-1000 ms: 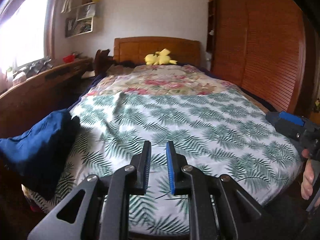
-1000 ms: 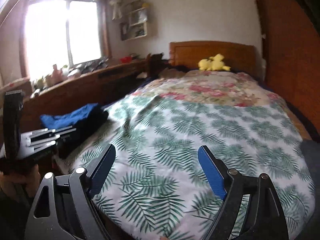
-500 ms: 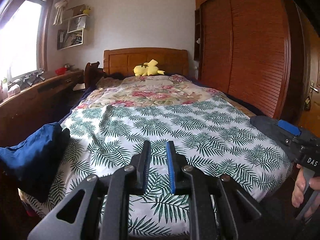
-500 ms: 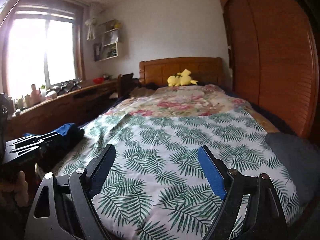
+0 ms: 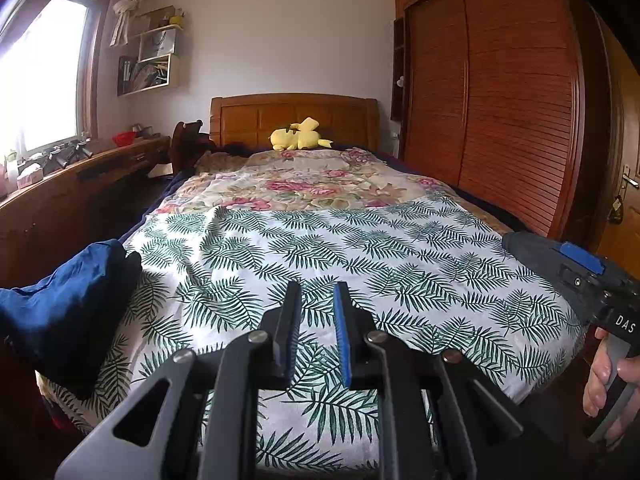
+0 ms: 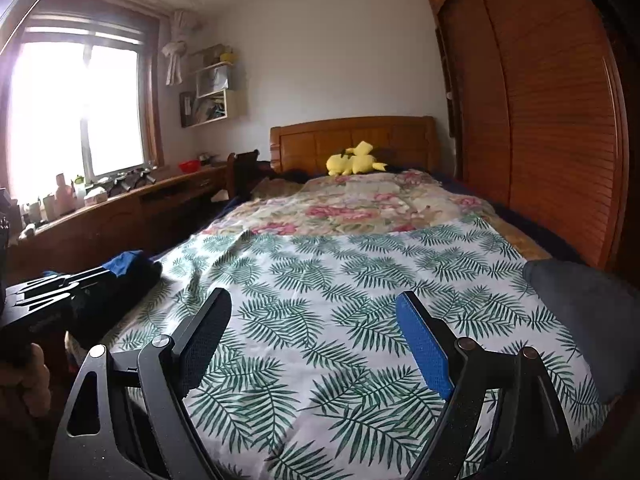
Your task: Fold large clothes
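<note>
Lift on both sides since a second ago: views tipped up off the mattress, more wall and ceiling showing, less of the white fern-print sheet [image 5: 360, 248]. No change in grip. Left tool [image 5: 317, 286] nearly together, slim gap showing, nothing between. Right tool [image 6: 313, 296] spread wide, empty as well. Hovering over the foot edge of the wooden bed [image 5: 296, 116], not touching cloth.

Rumpled deep-blue garment [image 5: 68, 292] bunched at the bed's left edge by the foot corner, on top of something black. Soft dark-grey garment [image 6: 580, 312] draped at the right edge, opposite. Middle of the sheet lying bare and flat.

Fits either reading: clothes waiting to be pulled out and folded, or finished bundles parked aside. Too bunched to call folded or not.
</note>
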{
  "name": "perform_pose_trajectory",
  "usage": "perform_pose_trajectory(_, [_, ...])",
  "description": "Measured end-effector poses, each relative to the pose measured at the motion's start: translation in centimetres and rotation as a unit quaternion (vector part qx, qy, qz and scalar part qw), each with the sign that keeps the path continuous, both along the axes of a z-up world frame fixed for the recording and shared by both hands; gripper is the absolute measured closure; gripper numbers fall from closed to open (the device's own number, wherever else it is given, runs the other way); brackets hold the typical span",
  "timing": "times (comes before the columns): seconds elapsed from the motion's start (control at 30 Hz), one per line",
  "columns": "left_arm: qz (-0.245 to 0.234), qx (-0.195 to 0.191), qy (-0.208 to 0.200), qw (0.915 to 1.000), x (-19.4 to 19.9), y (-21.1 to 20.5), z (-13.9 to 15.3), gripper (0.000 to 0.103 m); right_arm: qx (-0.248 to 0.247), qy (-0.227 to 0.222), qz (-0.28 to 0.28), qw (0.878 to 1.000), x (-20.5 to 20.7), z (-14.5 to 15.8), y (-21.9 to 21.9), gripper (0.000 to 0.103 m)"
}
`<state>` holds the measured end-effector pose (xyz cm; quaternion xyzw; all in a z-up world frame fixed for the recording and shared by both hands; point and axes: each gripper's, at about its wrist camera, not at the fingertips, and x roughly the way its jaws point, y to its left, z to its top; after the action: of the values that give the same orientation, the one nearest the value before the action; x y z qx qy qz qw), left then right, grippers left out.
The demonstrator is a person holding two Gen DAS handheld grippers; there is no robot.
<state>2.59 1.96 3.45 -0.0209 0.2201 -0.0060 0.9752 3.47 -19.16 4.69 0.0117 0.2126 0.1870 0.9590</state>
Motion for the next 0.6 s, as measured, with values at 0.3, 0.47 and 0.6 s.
perform_pose_trajectory(0.3, [0.0, 0.0, -0.001, 1.0, -0.12, -0.02, -0.01, 0.088, 0.002, 0.0, 0.0, 1.0, -0.06, 0.02, -0.04, 0.017])
perform_pose_trajectory(0.47, [0.003, 0.006, -0.008, 0.9999, -0.66, -0.16, 0.15, 0.088, 0.002, -0.001, 0.0, 1.0, -0.1, 0.03, -0.02, 0.017])
perform_pose_trajectory(0.6, [0.001, 0.003, -0.011, 0.9999, -1.01, -0.31, 0.24, 0.088, 0.003, -0.001, -0.001, 1.0, -0.12, 0.12, -0.03, 0.017])
